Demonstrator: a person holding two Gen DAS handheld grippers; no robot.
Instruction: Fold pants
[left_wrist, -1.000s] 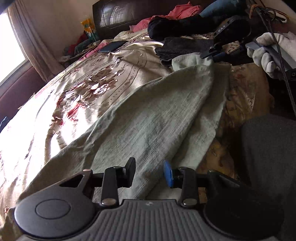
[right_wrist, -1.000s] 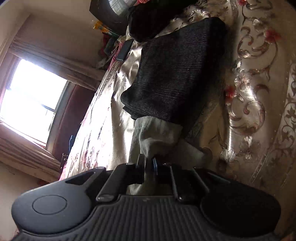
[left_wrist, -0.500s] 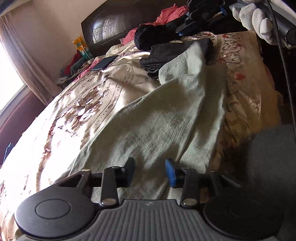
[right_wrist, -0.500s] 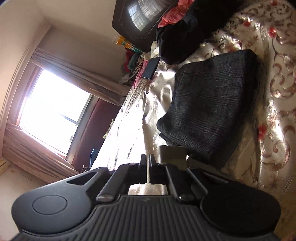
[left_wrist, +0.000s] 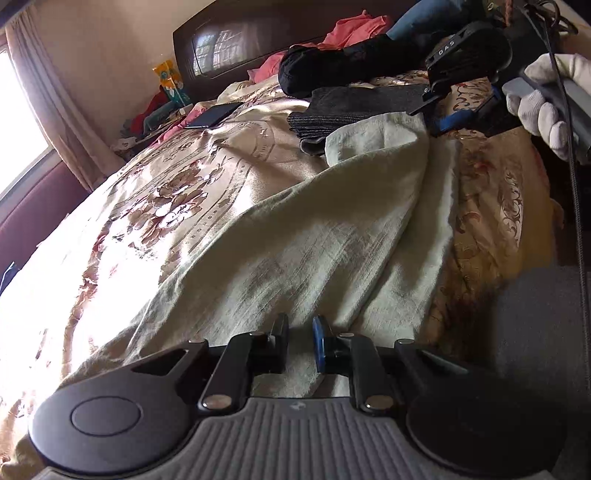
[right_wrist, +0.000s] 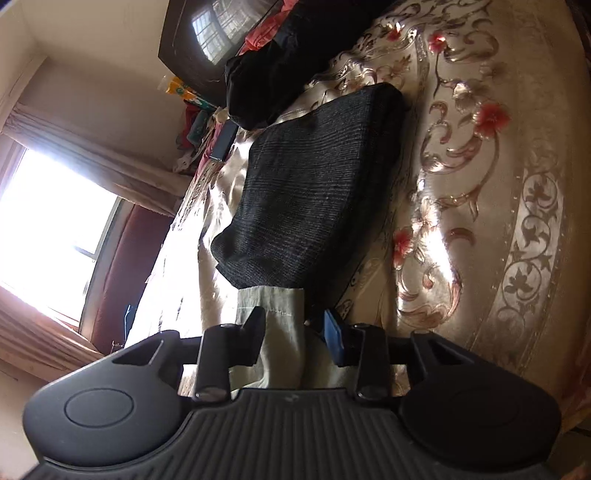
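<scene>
1. Since half a second ago the right gripper (right_wrist: 295, 332) has opened its jaws; before, they were pinched on the hem. The left gripper (left_wrist: 300, 343) has narrowed a little but is open, holding nothing.
2. The pants (left_wrist: 295, 236), one pale green pair, lie through the middle of the left view, on the bed (left_wrist: 129, 221).
3. They look soft, light and limp; I would take the hem (right_wrist: 273, 306) or a side edge.
4. Also one folded dark garment (right_wrist: 317, 177), touching the hem.

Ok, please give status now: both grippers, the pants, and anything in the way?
Left gripper open, low over the pants. Right gripper open around the far pants end. Folded dark cloth lies right beyond that end.
</scene>
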